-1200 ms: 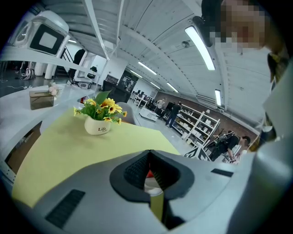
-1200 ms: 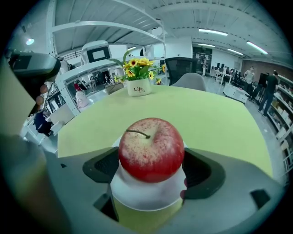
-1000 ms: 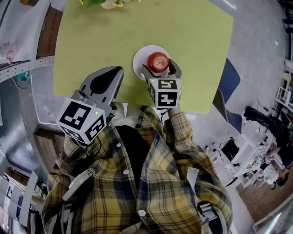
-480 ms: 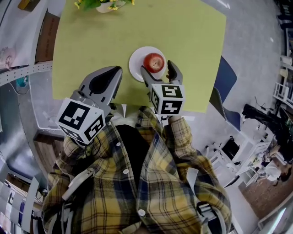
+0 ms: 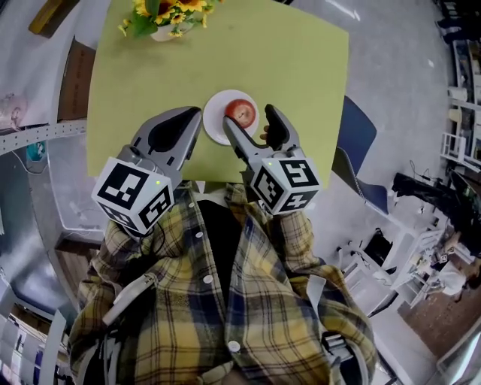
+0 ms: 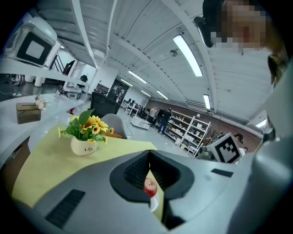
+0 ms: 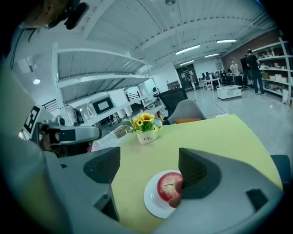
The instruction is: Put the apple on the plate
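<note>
Beyond the plate [image 5: 213, 119], at the green table's [image 5: 301, 68] far edge, stands a white pot of sunflowers [image 5: 167, 13]. A blue chair [image 5: 353, 137] sits off the table, right of the plate. The apple [image 5: 240, 113] rests on the plate. Your right gripper [image 5: 249, 119] is spread wide on the plate's near side, and in its own view one jaw hides the apple's edge. Your left gripper [image 5: 192, 116], pressed together on nothing, hovers just left of the plate.
</note>
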A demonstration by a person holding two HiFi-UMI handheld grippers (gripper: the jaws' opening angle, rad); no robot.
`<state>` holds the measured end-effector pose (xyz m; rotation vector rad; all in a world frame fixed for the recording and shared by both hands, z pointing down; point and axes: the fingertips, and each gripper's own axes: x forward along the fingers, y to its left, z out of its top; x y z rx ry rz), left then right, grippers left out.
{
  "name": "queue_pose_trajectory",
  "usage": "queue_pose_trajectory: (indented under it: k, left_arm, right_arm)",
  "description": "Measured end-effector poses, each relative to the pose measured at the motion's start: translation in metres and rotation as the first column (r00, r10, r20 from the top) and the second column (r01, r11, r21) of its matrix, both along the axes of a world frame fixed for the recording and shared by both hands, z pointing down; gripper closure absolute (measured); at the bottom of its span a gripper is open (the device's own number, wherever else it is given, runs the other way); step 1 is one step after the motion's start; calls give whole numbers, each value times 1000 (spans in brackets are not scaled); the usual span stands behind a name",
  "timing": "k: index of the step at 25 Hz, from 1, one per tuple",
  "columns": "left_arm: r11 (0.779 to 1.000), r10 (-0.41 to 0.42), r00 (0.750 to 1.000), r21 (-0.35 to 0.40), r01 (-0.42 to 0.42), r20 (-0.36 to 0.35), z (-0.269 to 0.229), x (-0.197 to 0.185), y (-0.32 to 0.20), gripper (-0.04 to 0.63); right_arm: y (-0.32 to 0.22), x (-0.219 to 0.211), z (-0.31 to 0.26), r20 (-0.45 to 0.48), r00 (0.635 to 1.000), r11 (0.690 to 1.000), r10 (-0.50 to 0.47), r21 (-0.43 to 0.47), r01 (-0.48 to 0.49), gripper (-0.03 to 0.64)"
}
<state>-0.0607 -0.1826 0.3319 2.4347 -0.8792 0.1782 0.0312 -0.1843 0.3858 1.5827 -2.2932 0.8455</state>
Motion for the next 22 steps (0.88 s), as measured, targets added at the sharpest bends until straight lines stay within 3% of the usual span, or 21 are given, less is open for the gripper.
queue_pose_trajectory:
  k: [6,13,17,22]
  left_arm:
    - [998,0,1000,66,1,-14,-32,-1,-9,588]
    - [992,50,998,121,-45,-39,-58,15,-6,588]
    - [986,84,995,146,-76,-51,-67,26,-5,588]
    - [983,106,992,158,-93,-74,-77,36,0,588]
  right_arm:
    - [-1,-13,-49,72,996,996,-55,71,50,244]
    - [3,-10,-98,51,997,985,-50,167,41,422]
    - [3,-4,-121,17,1000,975,-23,224,19,597]
    - [13,1,-135,8,1000,970,-15,245,12,620]
